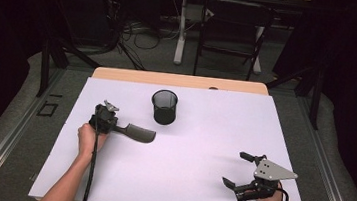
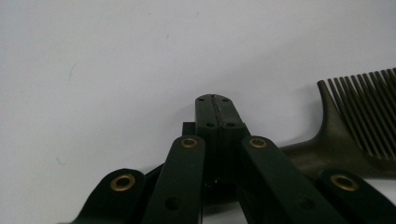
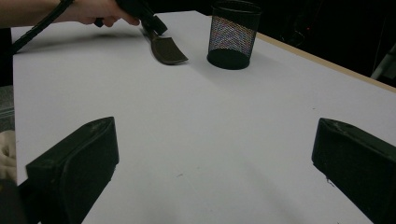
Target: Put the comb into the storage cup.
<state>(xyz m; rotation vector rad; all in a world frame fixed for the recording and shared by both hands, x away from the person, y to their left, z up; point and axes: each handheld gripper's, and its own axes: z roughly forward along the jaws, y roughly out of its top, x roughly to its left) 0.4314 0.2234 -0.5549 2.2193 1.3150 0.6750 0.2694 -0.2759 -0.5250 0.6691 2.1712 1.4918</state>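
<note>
1. Starting at the left gripper (image 1: 115, 127): its fingers (image 2: 215, 116) are pressed right together, tips meeting flat in the left gripper view, with nothing showing between the tips.
2. The dark comb (image 1: 138, 133) sits right at those fingers. From above, its handle runs straight out of the gripper's front, and in the left gripper view the handle passes under the linkage while the teeth (image 2: 369, 116) fan out to the side. Can't tell for sure if the handle is actually pinched lower down or just lying under the jaws.
3. The comb lies flat on the white worktop (image 1: 183, 181), left of centre, broad end pointing toward the middle.
4. The left hand (image 1: 89, 139) is wrapped around the gripper body, cable trailing back along the forearm.
5. Over on the other side, the right gripper (image 1: 237, 170) has its fingers (image 3: 74, 172) wide apart, nothing between them, just bare worktop. It's near the front right corner, well apart from the comb.
6. The black mesh cup (image 1: 164, 107) stands upright toward the back middle of the worktop, near the comb's broad end but not touching it.
</note>
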